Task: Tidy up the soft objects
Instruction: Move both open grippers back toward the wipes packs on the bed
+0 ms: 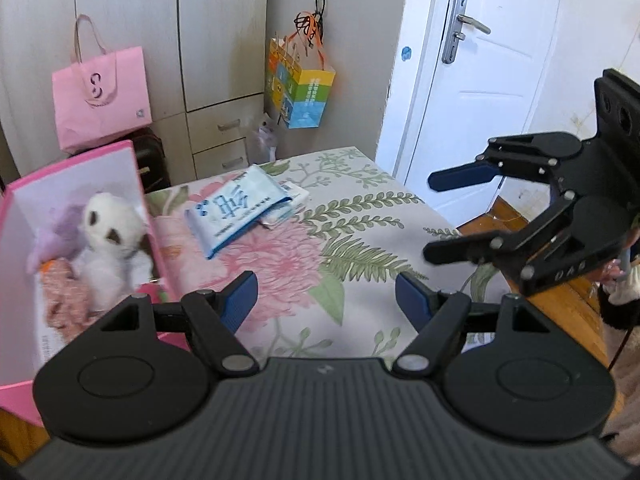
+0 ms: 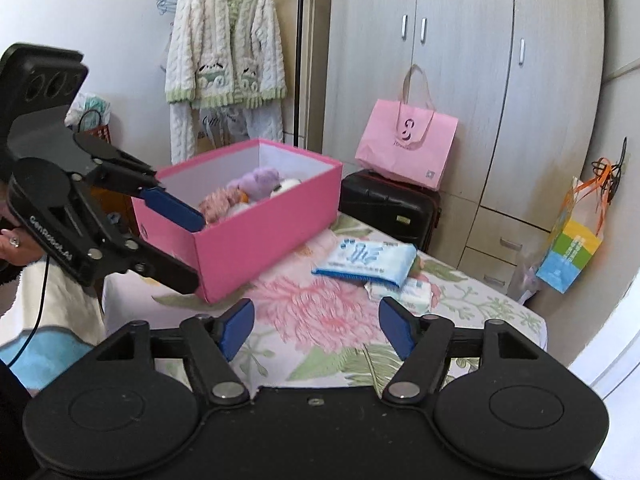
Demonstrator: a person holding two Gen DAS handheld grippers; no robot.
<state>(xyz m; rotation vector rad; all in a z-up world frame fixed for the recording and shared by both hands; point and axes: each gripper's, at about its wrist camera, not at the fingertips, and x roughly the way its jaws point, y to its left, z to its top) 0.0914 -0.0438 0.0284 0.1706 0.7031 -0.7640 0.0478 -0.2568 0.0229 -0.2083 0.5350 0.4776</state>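
Observation:
A pink box (image 1: 136,184) (image 2: 272,236) stands on the left of the floral table. It holds a white plush (image 1: 108,232), a purple plush (image 1: 64,232) (image 2: 260,180) and a pink knitted thing (image 1: 64,300) (image 2: 218,202). A blue-and-white tissue pack (image 1: 236,208) (image 2: 364,258) lies on the table over a smaller pack (image 2: 412,292). My left gripper (image 1: 326,300) (image 2: 192,248) is open and empty beside the box. My right gripper (image 2: 316,328) (image 1: 432,216) is open and empty above the table's right side.
The floral table cover (image 1: 360,248) ends at the right above a wooden floor (image 1: 504,216). A pink bag (image 1: 104,112) sits on a black suitcase (image 2: 392,204) behind. A colourful bag (image 1: 300,92) hangs on the wall. A white door (image 1: 480,80) is at the right.

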